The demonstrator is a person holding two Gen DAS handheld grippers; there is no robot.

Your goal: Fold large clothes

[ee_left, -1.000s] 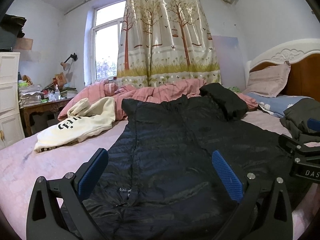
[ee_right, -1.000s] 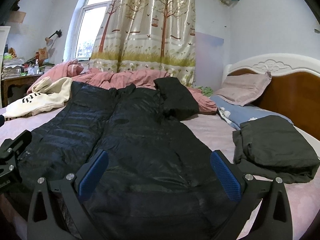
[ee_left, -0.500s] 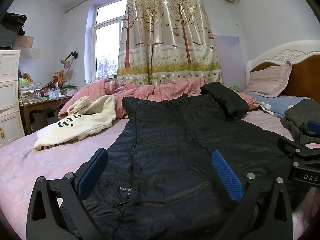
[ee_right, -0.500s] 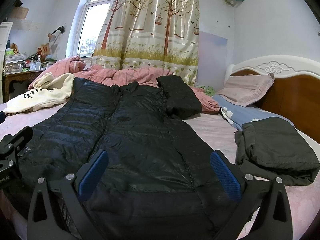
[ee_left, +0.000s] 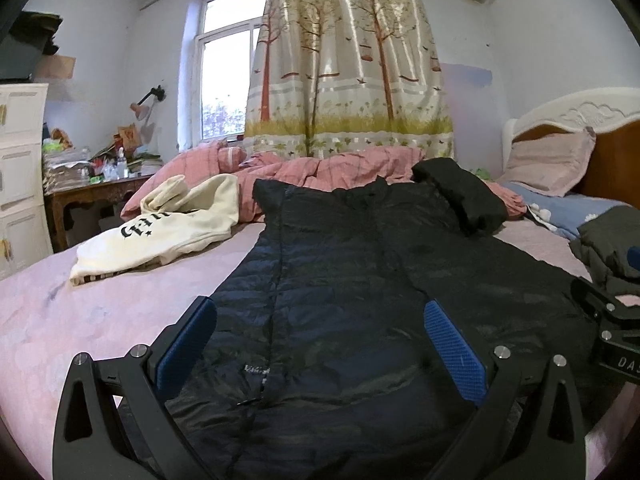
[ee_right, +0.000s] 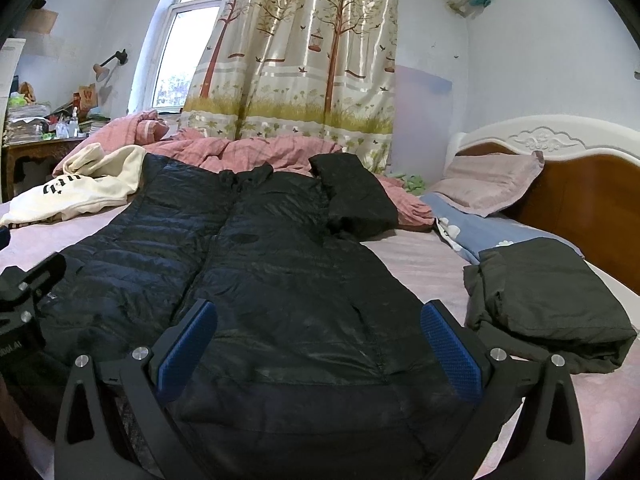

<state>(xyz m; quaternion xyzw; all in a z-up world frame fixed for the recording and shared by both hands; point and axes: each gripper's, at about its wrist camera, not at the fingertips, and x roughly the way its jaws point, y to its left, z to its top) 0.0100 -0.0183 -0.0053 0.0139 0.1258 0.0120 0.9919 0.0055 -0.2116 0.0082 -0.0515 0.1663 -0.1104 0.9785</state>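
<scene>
A large black quilted jacket (ee_left: 340, 300) (ee_right: 272, 280) lies spread flat on the pink bed, front up, hem toward me and collar toward the window. Its right sleeve (ee_right: 356, 196) is folded over near the shoulder. My left gripper (ee_left: 320, 344) hovers open over the jacket's left hem, nothing between its blue pads. My right gripper (ee_right: 318, 340) stands open over the right hem, also empty. Each gripper's black body shows at the edge of the other's view.
A cream hoodie (ee_left: 168, 232) lies at the left of the bed. A folded dark garment (ee_right: 548, 300) rests at the right. A pink duvet (ee_right: 248, 152) is heaped at the far side. Pillows (ee_right: 492, 180) and a headboard (ee_right: 584, 200) are at the right, a cluttered desk (ee_left: 92, 188) at the left.
Both grippers have lifted and tilted up slightly, so the scene sits a little lower in each view. The jacket has not moved and the jaws stay open.
</scene>
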